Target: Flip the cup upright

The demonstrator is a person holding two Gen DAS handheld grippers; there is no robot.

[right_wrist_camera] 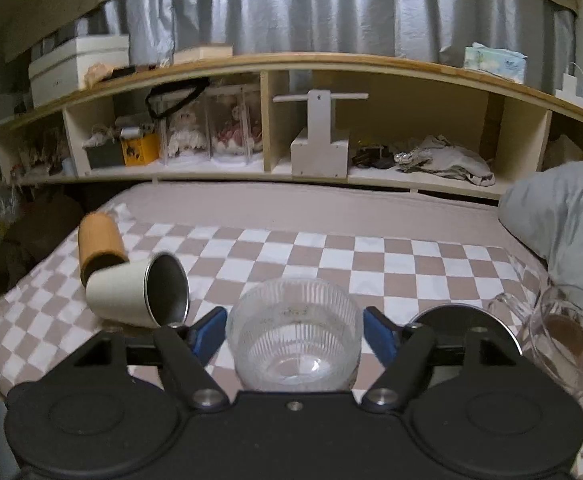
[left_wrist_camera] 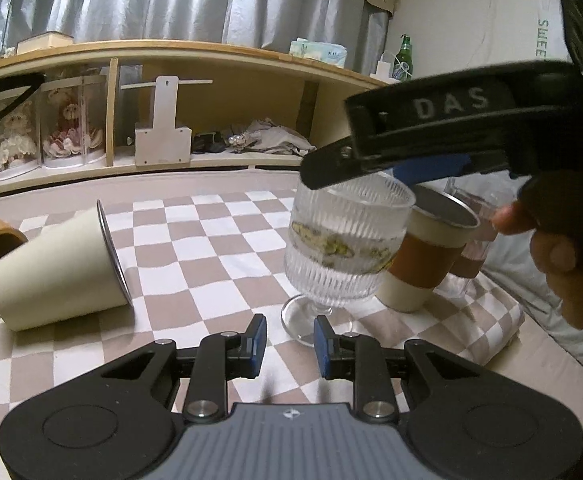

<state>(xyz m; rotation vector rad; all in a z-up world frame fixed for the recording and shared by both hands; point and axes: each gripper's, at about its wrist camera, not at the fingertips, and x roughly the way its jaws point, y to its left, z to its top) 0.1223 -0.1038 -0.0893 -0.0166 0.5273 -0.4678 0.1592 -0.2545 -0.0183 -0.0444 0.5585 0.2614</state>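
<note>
Ribbed glass goblet (right_wrist_camera: pixel 294 330) stands upright on the checkered cloth (left_wrist_camera: pixel 211 248), between the wide-spread fingers of the right gripper (right_wrist_camera: pixel 294 334), which do not touch it. Left gripper (left_wrist_camera: pixel 290 340) is near its foot, fingers narrowly apart, empty. Far left, a cream cup (left_wrist_camera: pixel 57 268) lies on its side against a bamboo cup (right_wrist_camera: pixel 99 242).

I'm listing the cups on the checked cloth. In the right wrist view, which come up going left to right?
Tan bamboo cylinder → tipped cream metal cup → ribbed clear glass goblet → clear glass mug.
</note>
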